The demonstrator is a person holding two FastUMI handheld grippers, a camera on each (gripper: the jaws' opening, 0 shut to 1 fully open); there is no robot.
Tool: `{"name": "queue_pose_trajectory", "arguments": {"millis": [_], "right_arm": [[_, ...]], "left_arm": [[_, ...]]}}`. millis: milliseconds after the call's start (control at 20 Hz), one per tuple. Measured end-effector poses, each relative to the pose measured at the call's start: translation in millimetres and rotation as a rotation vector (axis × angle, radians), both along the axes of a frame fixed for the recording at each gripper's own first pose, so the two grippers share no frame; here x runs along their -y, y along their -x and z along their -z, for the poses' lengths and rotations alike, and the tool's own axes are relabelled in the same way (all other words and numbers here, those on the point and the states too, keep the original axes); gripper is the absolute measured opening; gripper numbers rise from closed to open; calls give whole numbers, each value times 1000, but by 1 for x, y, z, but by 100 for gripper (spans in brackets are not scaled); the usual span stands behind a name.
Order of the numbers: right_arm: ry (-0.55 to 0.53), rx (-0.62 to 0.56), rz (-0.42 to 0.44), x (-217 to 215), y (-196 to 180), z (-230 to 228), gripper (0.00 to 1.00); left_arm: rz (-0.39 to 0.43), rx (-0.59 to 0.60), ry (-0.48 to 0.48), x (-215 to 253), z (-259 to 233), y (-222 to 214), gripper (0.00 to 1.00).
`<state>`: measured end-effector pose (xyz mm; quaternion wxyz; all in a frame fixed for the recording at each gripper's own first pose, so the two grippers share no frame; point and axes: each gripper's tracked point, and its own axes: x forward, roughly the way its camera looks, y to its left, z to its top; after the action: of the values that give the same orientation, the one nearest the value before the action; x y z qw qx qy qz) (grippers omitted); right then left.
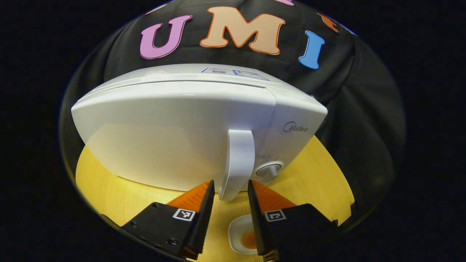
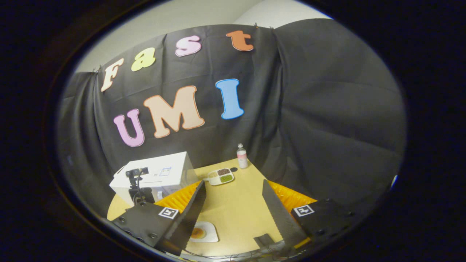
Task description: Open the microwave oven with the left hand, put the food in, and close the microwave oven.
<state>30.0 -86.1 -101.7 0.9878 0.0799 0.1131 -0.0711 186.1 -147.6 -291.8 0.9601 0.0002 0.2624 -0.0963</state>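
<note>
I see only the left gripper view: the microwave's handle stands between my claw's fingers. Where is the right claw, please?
Observer: The right claw hangs open above the table, well back from the microwave.
Operator: Is there something beside the microwave that I cannot see?
Observer: Yes, a divided tray with food lies beside it, apart from it.
Operator: Anything more?
Observer: A small bottle stands upright near the table's far corner.
</note>
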Motion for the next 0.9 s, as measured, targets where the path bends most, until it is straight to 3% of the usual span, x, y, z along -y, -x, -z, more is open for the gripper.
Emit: {"name": "queue_pose_trajectory", "arguments": {"millis": [100,150,200,250,700,900], "right_arm": [[-11,-8,3,0,0,2,92],[-16,-9,5,1,1,3,92],[-17,-10,8,2,1,2,92],[-16,-11,10,3,2,4,92],[-22,-34,-16,-6,10,13,92],[-2,-34,-26,-10,21,17,92]], "left_arm": [[2,-4,-15,2,1,-3,42],[-6,-8,-32,0,2,-5,46],[-17,-12,-50,-3,2,-8,34],[-24,-28,-55,-2,4,-7,31],[-14,-22,-68,-3,4,-5,11],[40,14,-79,-2,3,-5,6]]}}
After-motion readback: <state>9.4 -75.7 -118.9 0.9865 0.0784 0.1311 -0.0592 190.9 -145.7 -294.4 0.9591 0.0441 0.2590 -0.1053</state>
